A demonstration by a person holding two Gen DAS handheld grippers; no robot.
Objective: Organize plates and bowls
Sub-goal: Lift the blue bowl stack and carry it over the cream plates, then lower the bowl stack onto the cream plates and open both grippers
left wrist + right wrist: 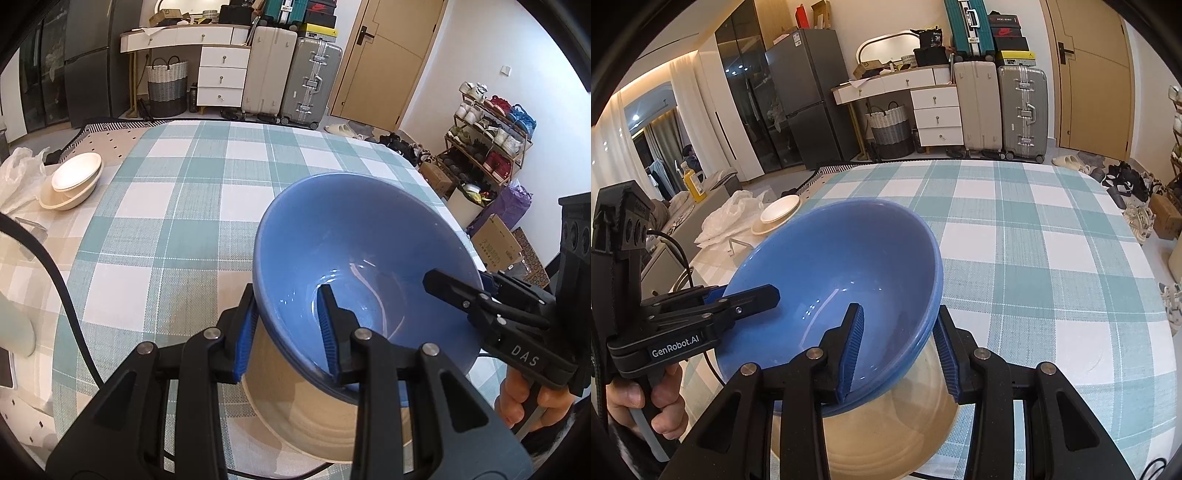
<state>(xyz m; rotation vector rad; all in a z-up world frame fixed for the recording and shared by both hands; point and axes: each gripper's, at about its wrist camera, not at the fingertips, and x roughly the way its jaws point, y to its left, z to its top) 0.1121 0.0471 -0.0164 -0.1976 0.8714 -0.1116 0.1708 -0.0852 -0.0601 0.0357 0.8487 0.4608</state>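
Glossy blue ceramic bowl (362,251), empty, held tilted over wide beige ceramic bowl (310,424) on checked tablecloth (177,206). Left gripper (291,325) and right gripper (897,350) each pinch its rim on opposite sides.

The far and middle stretch of the checked tablecloth (207,206) is left bare and open to passage; the near edge is taken up by the blue bowl (362,236) over a cream plate (306,417); the left side is blocked by stacked cream dishes (74,181), a plastic bag (16,173) and a black cable (70,306).
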